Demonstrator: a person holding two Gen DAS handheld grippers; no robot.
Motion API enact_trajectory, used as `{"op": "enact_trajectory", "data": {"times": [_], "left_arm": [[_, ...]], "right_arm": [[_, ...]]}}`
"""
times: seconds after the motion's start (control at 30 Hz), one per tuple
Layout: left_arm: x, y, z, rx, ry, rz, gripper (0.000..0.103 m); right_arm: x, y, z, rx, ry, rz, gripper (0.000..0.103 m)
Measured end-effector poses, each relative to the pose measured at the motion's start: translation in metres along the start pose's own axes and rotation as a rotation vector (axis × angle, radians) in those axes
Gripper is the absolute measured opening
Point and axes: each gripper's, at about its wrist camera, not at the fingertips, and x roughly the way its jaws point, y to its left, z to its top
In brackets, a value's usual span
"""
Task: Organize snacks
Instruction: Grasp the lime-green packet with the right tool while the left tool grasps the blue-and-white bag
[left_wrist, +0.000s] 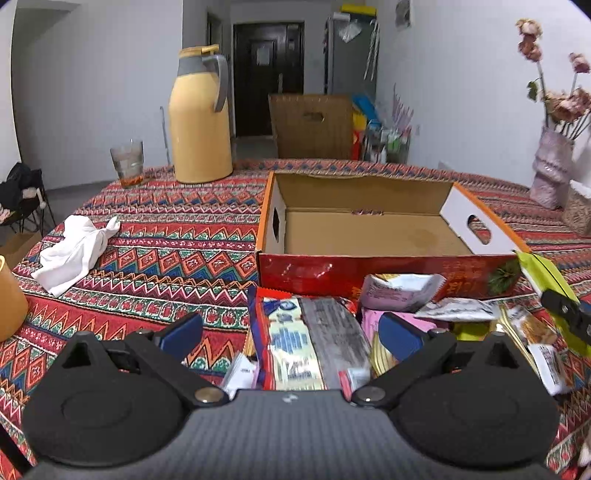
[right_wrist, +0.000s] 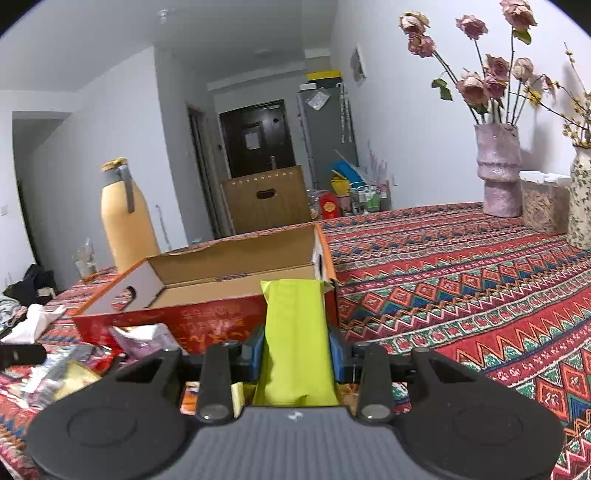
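Half the green packet (right_wrist: 295, 332) behind jaws

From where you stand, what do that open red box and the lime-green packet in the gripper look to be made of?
The open red box looks like corrugated cardboard: raw brown inside, glossy red print outside, with punched handle holes. The lime-green packet, clamped in the right gripper, seems to be thin matte plastic film; it creases softly and has a sealed edge, though it could be coated foil.

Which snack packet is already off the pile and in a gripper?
The lime-green packet, clamped between the right gripper fingers near the red box. The other packets lie on the tablecloth; the left gripper hangs open over the red-edged packet.
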Motion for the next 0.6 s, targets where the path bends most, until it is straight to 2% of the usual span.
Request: {"op": "enact_trajectory", "data": {"times": [0.23,0.47,0.6], "left_arm": [[0.04,-0.012,0.019,0.023,0.147,0.053,0.103],[0.069,-0.018,0.012,0.024,0.247,0.06,0.082],[0.066,-0.018,0.007,0.019,0.234,0.042,0.071]], "right_arm": [[0.003,-0.008,-0.008,0.02,-0.012,0.016,0.034],[0.002,-0.01,-0.012,0.022,-0.016,0.051,0.034],[0.001,-0.01,-0.013,0.018,-0.027,0.063,0.034]]}}
